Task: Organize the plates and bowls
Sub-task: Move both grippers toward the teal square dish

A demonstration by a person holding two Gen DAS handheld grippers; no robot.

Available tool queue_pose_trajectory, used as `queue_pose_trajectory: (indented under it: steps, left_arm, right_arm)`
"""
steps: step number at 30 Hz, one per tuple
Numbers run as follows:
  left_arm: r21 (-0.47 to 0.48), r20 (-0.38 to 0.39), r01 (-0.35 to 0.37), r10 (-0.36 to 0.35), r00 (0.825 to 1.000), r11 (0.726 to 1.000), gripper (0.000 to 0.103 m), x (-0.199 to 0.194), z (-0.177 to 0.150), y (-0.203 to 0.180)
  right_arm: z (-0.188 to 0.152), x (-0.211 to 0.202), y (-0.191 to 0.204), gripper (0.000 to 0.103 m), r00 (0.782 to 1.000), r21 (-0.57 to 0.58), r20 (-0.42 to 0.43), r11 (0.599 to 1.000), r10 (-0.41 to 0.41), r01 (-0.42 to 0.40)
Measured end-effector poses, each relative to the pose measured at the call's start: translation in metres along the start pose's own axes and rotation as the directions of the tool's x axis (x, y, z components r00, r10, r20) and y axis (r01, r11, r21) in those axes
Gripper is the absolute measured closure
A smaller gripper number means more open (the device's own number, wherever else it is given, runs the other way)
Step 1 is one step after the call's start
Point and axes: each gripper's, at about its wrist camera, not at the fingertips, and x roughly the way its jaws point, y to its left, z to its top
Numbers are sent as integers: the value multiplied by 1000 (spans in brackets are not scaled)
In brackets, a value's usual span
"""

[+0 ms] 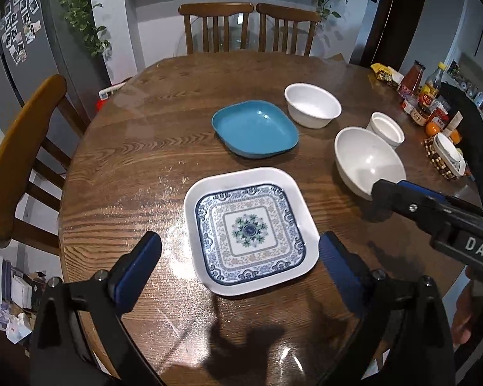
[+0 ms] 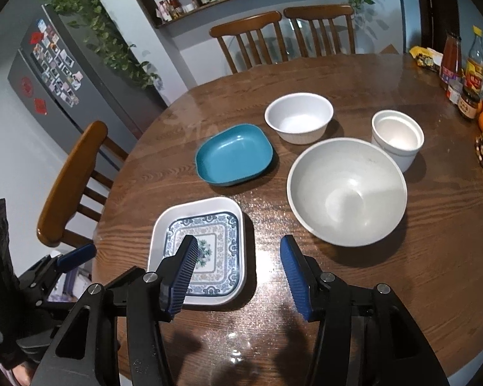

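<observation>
- Now my left gripper (image 1: 240,260) hangs over the patterned square plate (image 1: 249,230), jaws spread wide on either side of it, pads clear, holding nothing.
- My right gripper (image 2: 238,276) stands about half open and empty, just right of that plate above the wooden table (image 2: 418,257).
- Beyond the plate sits the blue dish (image 2: 234,155); to its right the large white bowl (image 2: 347,191), with two smaller white bowls (image 2: 298,117) behind.

Dim, cool indoor light. Overhead glare sparkles on the glossy bench (image 1: 151,148) beside the patterned plate (image 1: 249,230); soft dark shadows pool near its front edge. Fisheye bends both views, corners black; centre sharp.
</observation>
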Motion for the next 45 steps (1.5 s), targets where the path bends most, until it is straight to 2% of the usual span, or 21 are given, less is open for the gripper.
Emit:
queue_pose_trajectory:
  steps: [8, 18, 24, 29, 38, 45]
  left_arm:
    - [-14, 35, -19, 19, 999, 1000, 5, -9, 16, -10]
    - [4, 109, 34, -35, 993, 999, 5, -25, 49, -43]
    - [12, 159, 24, -26, 987, 1000, 5, -25, 76, -52]
    - [7, 172, 6, -7, 985, 1000, 5, -19, 92, -52]
    - [-10, 195, -41, 42, 980, 999, 5, -3, 116, -47]
    - [-24, 163, -82, 85, 983, 996, 5, 25, 125, -37]
  right_arm:
    - [14, -15, -7, 49, 1000, -23, 29, 1000, 4, -4]
    - [49, -44, -26, 49, 994, -46, 98, 998, -40, 45]
    - [72, -54, -33, 49, 990, -66, 129, 995, -61, 70]
    - [86, -57, -37, 49, 986, -77, 151, 994, -68, 80]
    - [106, -35, -39, 49, 990, -86, 125, 993, -69, 80]
    - [118, 1, -37, 49, 996, -94, 60, 993, -60, 65]
